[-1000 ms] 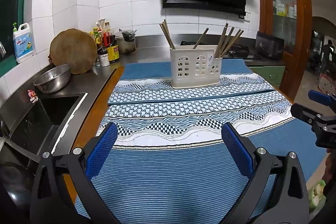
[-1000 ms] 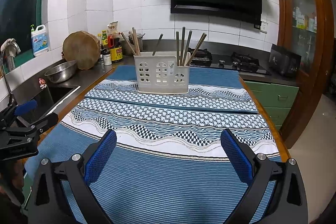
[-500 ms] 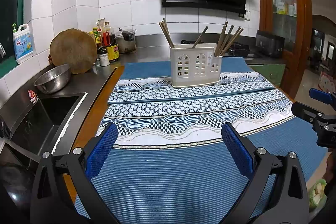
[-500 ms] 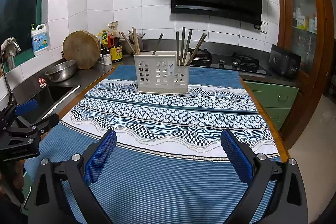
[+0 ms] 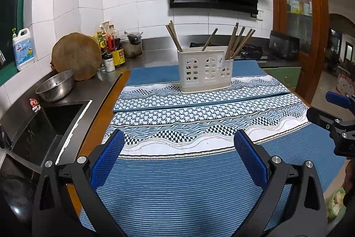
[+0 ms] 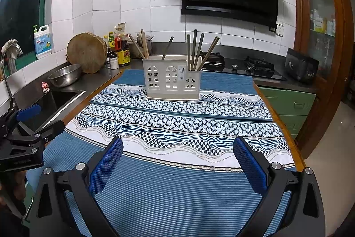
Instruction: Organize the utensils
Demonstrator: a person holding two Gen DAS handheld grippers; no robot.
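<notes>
Two hand-held grippers: both hover low over the near end of the cloth, side by side and level, aimed toward the far wall.
Left hand-held gripper (image 5: 179, 157): blue pads spread wide, nothing between them; seen from the right wrist view it sits at the left edge, over the counter's near left corner.
Right hand-held gripper (image 6: 177, 161): pads equally wide apart and empty; from the left wrist view only its tips show at the right edge.
Cloth (image 6: 177, 188): blue ribbed fabric with white wave-patterned bands, covering the counter (image 5: 99, 117) from near edge to far end.
Utensil holder (image 6: 172, 79): cream plastic box with window-shaped cut-outs, standing upright on the far part of the cloth, well apart from both grippers, its long side facing them.
Chopsticks (image 6: 195, 50): brown sticks standing on end in the holder, long axes near vertical; a bunch in the left compartment leans left, one in the middle leans right, four in the right compartment fan upward and rightward.
Behind, left: a sink (image 5: 44, 126), a steel colander (image 5: 55, 86), a round wooden board (image 5: 76, 56) leaning on the tiles, bottles beside it.
</notes>
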